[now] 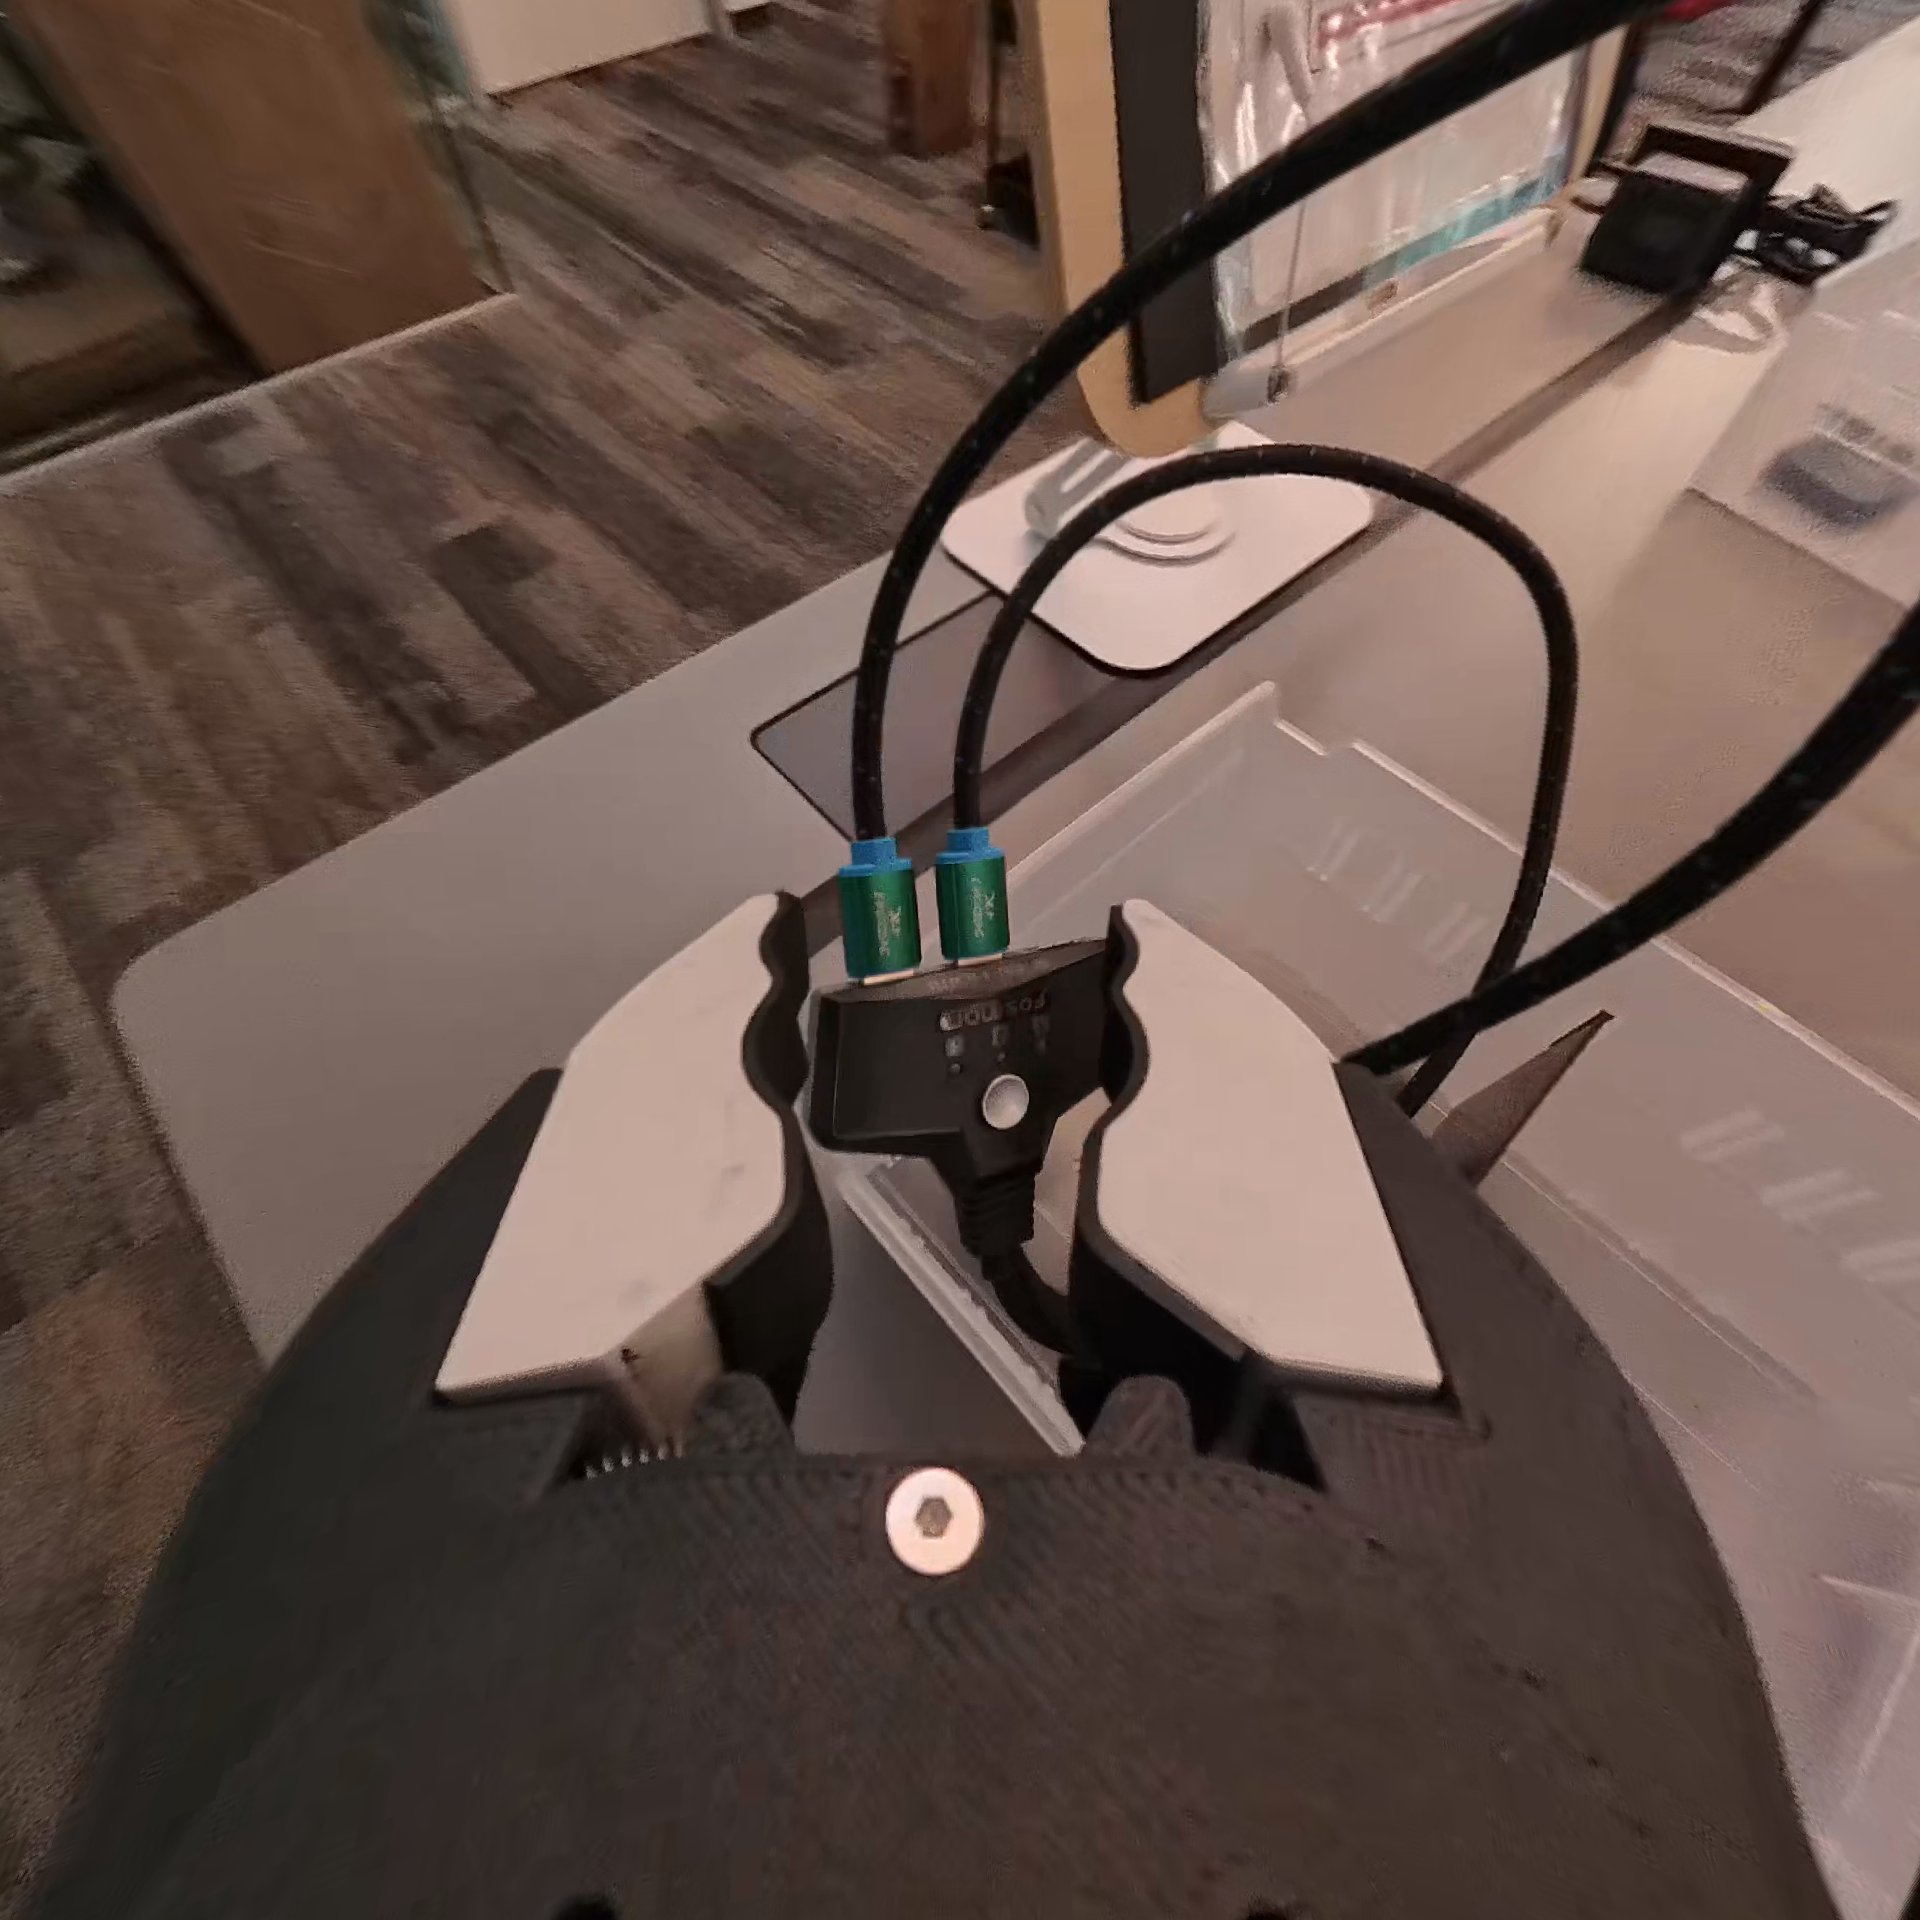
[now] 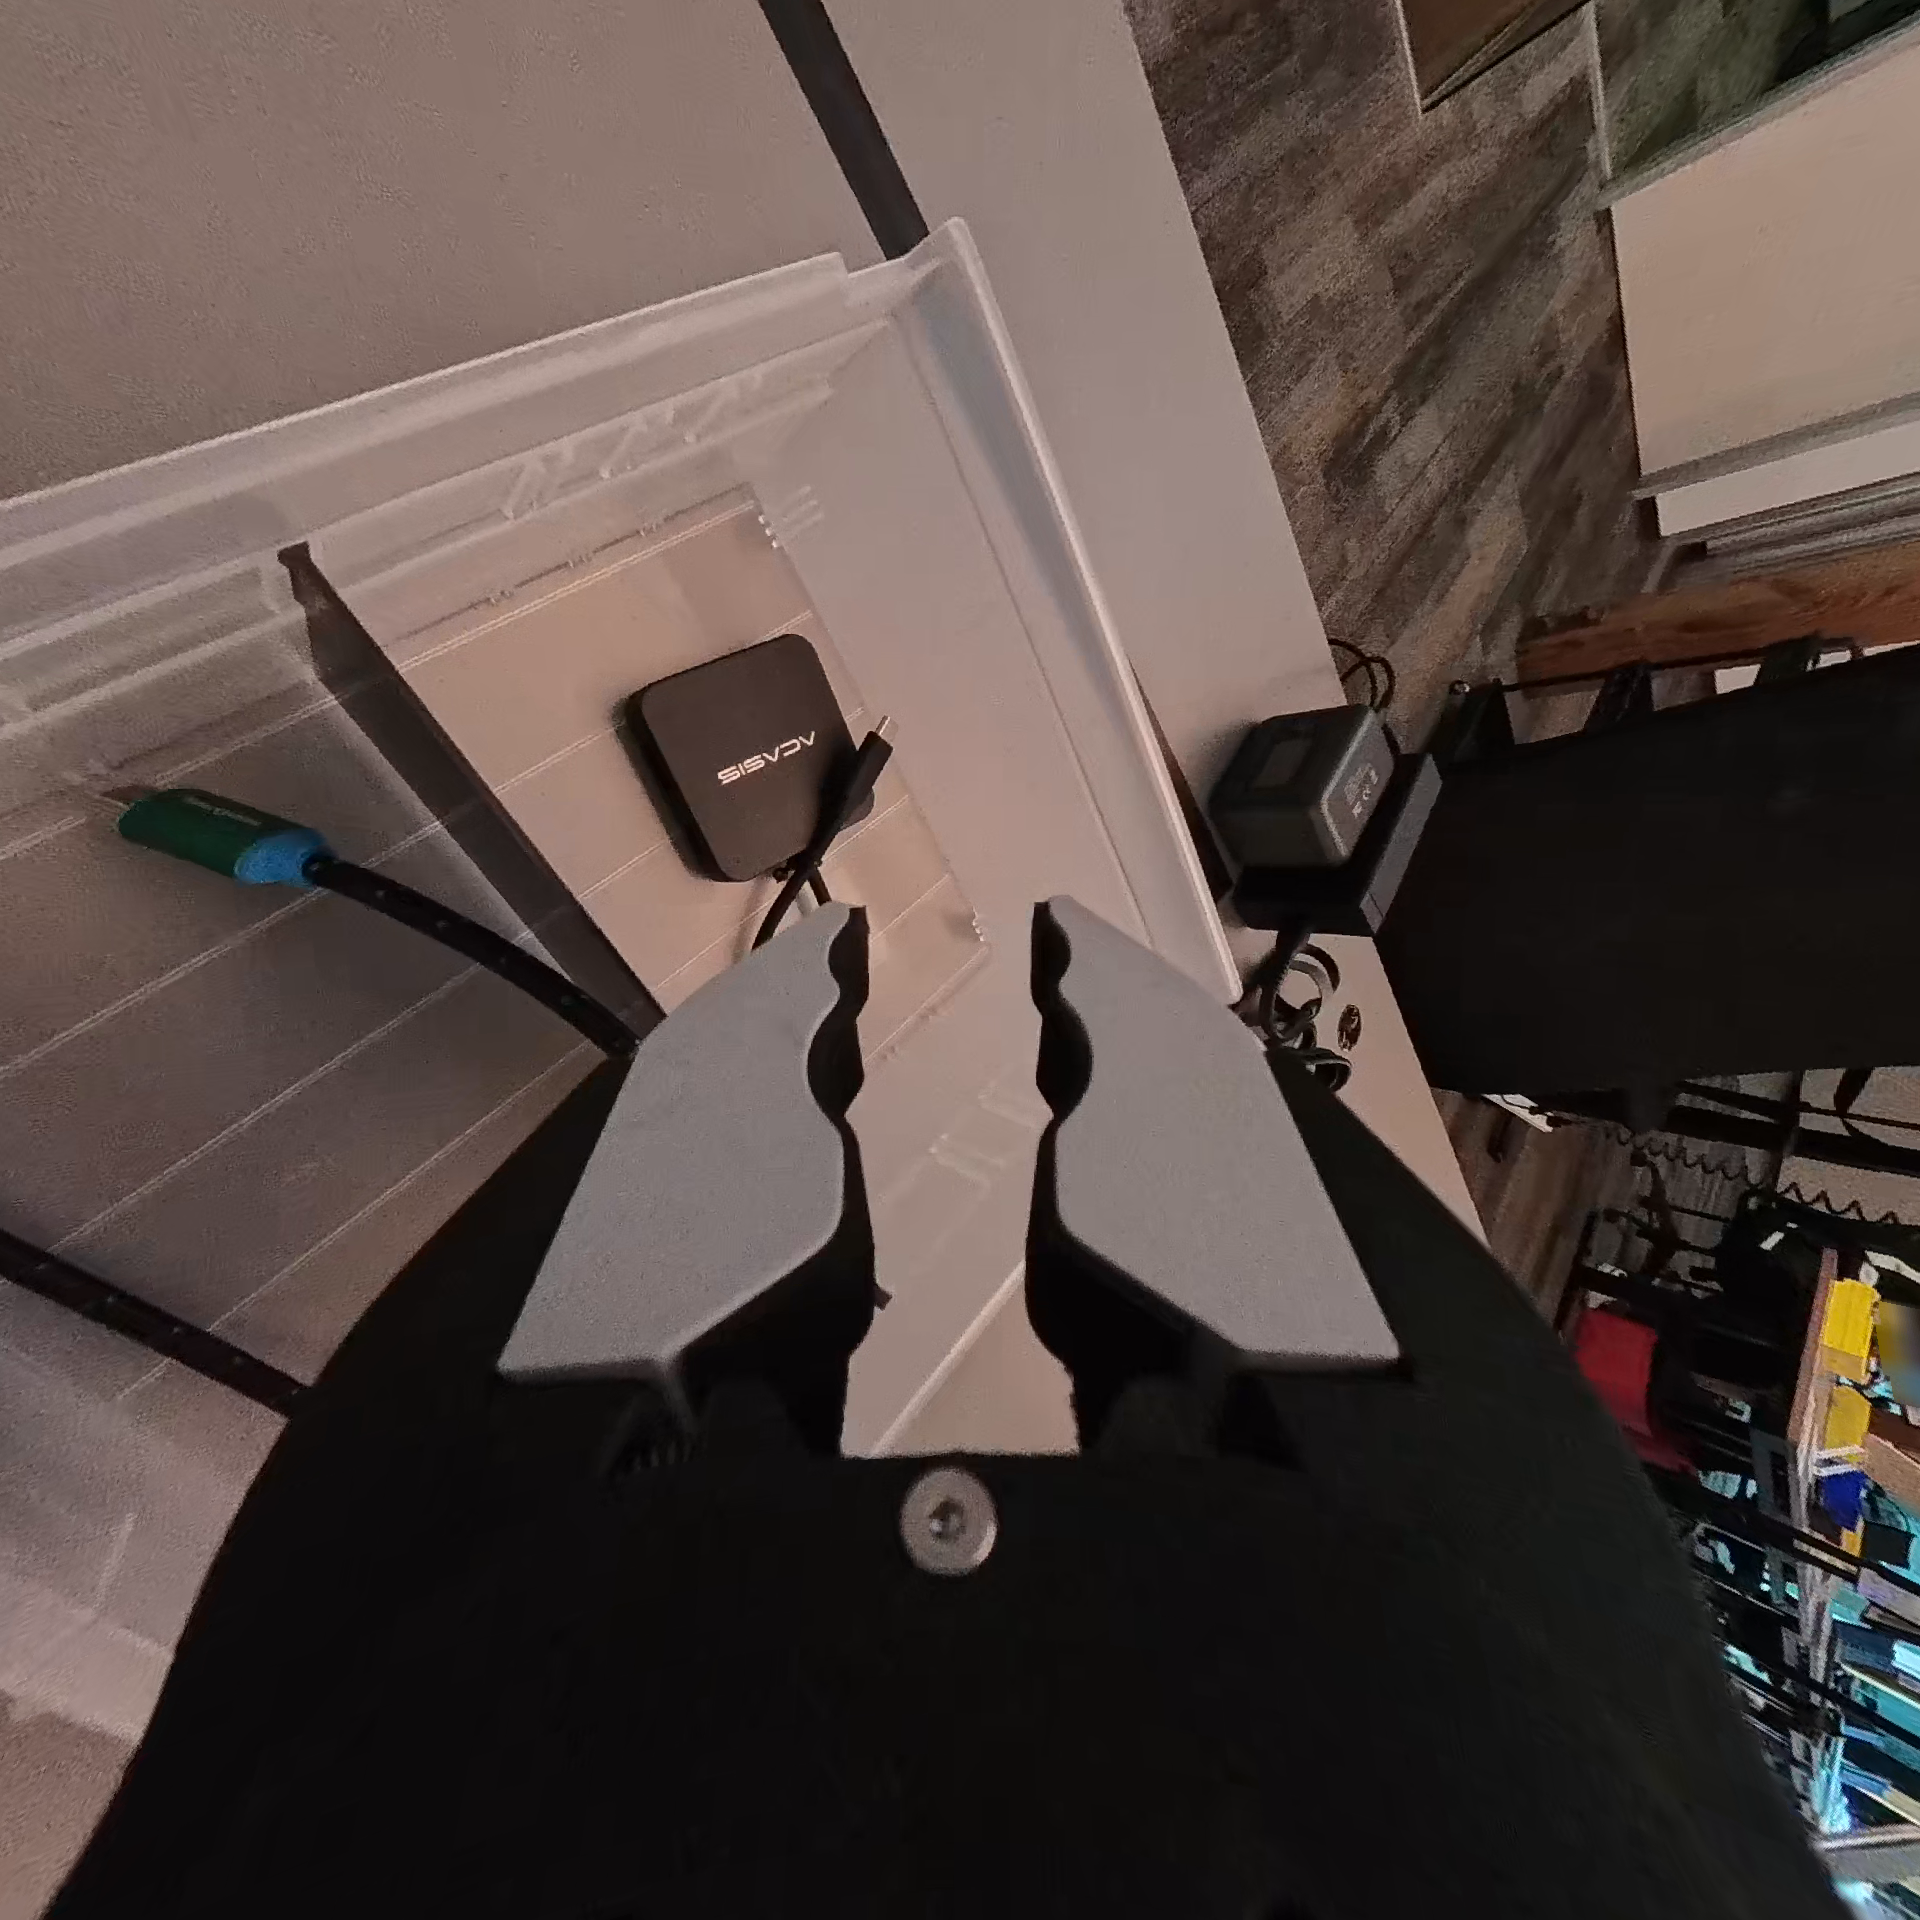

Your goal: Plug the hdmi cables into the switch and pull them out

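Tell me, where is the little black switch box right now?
In the left wrist view, the HDMI switch sits clamped in the left claw, above the clear plastic bin, with two green HDMI plugs seated in its far edge.

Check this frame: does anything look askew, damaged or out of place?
Nothing stands out. The left gripper holds the black switch with two green plugs seated side by side. The right gripper is open and empty above the clear bin.

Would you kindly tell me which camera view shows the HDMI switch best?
The left wrist view: the switch sits centred between the left gripper fingers, two green plugs in it. The right wrist view doesn't show it.
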Tool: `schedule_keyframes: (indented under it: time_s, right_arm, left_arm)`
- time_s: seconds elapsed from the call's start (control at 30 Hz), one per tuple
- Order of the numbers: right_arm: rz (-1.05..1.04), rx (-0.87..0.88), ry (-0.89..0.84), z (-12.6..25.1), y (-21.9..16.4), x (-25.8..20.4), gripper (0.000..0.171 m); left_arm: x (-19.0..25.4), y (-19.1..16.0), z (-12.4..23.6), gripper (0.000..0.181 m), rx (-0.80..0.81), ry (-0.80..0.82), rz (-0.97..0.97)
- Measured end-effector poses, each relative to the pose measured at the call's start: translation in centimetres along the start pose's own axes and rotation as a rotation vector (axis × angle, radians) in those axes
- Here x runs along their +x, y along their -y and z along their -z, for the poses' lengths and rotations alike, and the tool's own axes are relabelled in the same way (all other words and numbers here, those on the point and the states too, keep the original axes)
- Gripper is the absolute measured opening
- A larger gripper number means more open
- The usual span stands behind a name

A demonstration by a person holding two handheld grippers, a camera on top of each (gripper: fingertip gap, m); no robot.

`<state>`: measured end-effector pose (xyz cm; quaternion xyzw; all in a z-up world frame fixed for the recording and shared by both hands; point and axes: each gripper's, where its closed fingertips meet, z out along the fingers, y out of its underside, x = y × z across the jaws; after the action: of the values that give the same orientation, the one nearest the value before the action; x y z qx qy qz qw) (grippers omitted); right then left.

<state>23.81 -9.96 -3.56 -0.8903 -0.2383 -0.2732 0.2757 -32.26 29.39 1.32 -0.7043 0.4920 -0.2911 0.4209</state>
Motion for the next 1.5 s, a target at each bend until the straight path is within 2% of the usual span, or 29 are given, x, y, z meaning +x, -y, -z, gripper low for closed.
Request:
schedule_keyframes:
  time_s: [0.27,0.37,0.4,0.5,0.63,0.67,0.73,0.87,1.0,1.07,1.1,1.23,1.5]
  right_arm:
    - [0.018,-0.030,0.021,-1.3,0.0,-0.4,0.029]
    - [0.014,-0.031,0.029,-1.5,-0.1,-0.5,0.028]
    - [0.013,-0.037,0.030,-1.6,-0.2,-0.5,0.028]
    - [0.007,-0.051,0.030,-1.9,-0.7,-0.4,0.027]
    - [0.005,-0.044,0.029,-1.9,-0.7,-0.4,0.026]
    - [0.007,-0.040,0.028,-1.9,-0.6,-0.4,0.026]
    - [0.007,-0.029,0.033,-1.8,-0.4,-0.5,0.026]
    - [0.006,-0.015,0.043,-1.6,-0.3,-0.7,0.025]
    - [0.020,-0.002,0.047,-1.6,0.4,-1.0,0.025]
    - [0.031,0.003,0.054,-1.7,0.9,-1.3,0.025]
    - [0.039,0.003,0.055,-1.7,1.1,-1.4,0.025]
    - [0.063,-0.010,0.068,-1.9,1.5,-2.1,0.025]
    - [0.089,-0.013,0.081,-2.1,2.3,-2.6,0.024]
  left_arm:
    - [-0.9,-2.2,-5.0,0.059,-0.162,-0.183,0.033]
    - [-0.7,-2.7,-5.9,0.050,-0.224,-0.242,0.028]
    - [-0.4,-2.7,-6.0,0.043,-0.235,-0.277,0.028]
    - [0.1,-2.5,-6.0,0.039,-0.250,-0.328,0.038]
    - [1.9,-0.9,-4.4,0.028,-0.179,-0.451,0.063]
    - [2.5,-0.4,-3.7,0.028,-0.160,-0.484,0.059]
    - [3.7,-0.1,-2.5,0.040,-0.161,-0.514,0.037]
    - [5.3,-1.3,-0.2,0.062,-0.230,-0.432,-0.143]
    - [3.7,-3.6,0.9,0.055,-0.346,-0.138,-0.457]
    - [2.7,-5.4,1.3,0.054,-0.475,-0.083,-0.480]
    - [2.3,-6.2,1.3,0.056,-0.527,-0.077,-0.465]
    - [1.5,-6.5,0.5,0.056,-0.563,-0.081,-0.479]
    - [0.0,-6.7,-0.8,0.045,-0.783,-0.149,-0.522]
